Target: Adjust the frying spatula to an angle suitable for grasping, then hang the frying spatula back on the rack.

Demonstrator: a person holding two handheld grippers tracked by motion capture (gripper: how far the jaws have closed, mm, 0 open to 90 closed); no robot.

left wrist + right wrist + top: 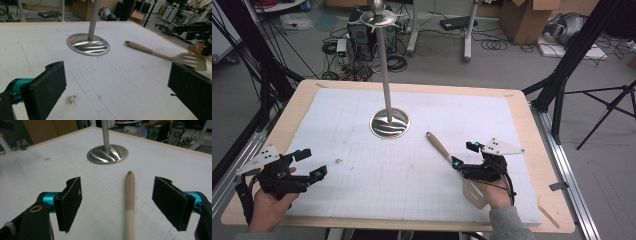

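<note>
On the mat, a spatula (451,161) (no readable markings).

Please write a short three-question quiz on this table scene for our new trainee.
1. True or false: the right gripper is clamped on the spatula.
2. What stands on the round metal base? A) a pole B) a cup C) a lamp
3. Which end of the spatula points toward the base?

Key: 1. False; the jaws stand open on either side of the handle, which lies on the table. 2. A. 3. The handle end.
</note>
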